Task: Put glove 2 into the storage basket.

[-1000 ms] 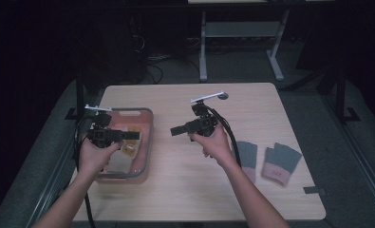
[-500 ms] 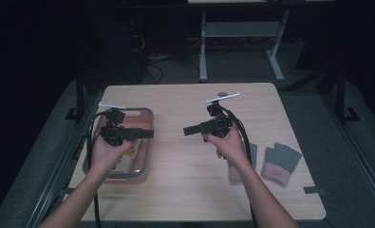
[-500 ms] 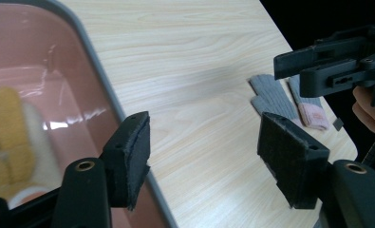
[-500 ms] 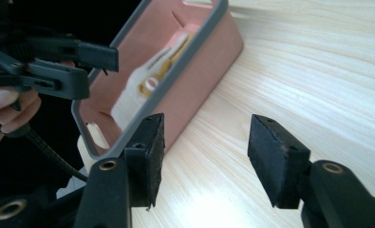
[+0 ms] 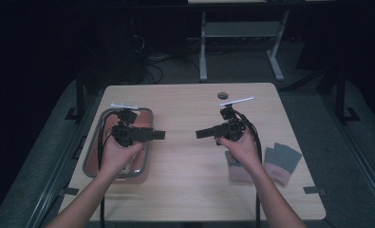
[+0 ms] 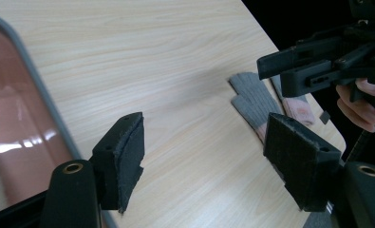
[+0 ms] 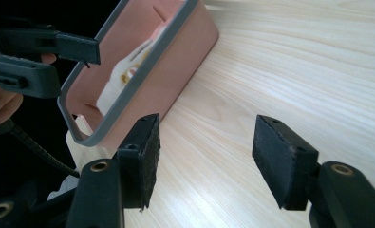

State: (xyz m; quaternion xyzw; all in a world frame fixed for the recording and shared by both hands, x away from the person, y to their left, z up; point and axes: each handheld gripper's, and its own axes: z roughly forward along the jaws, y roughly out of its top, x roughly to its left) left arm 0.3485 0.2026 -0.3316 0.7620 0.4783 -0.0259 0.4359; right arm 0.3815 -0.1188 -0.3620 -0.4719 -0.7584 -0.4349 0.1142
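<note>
My left gripper (image 5: 159, 135) hovers at the right rim of a pink bin with a grey rim (image 5: 91, 157) and points right. My right gripper (image 5: 201, 133) faces it from mid-table and points left. Both sets of jaws have just been opening and stand open with bare tabletop between them. In the left gripper view, my left gripper (image 6: 204, 137) looks past the bin's rim (image 6: 38, 90) toward the right gripper (image 6: 294, 71). In the right gripper view, my right gripper (image 7: 204, 142) sees the bin (image 7: 185, 52), and the left gripper (image 7: 57, 57) is above it.
Two grey and pink gloves (image 5: 282, 162) (image 6: 256, 102) lie flat near the table's right edge, one partly under the right wrist. A pale thing (image 7: 123, 80) lies inside the bin. A dark round grommet (image 5: 223, 95) sits at the back of the table.
Both hands have shifted to the right; the left gripper now reaches past the bin's right rim, and the right hand is over the nearer glove.
</note>
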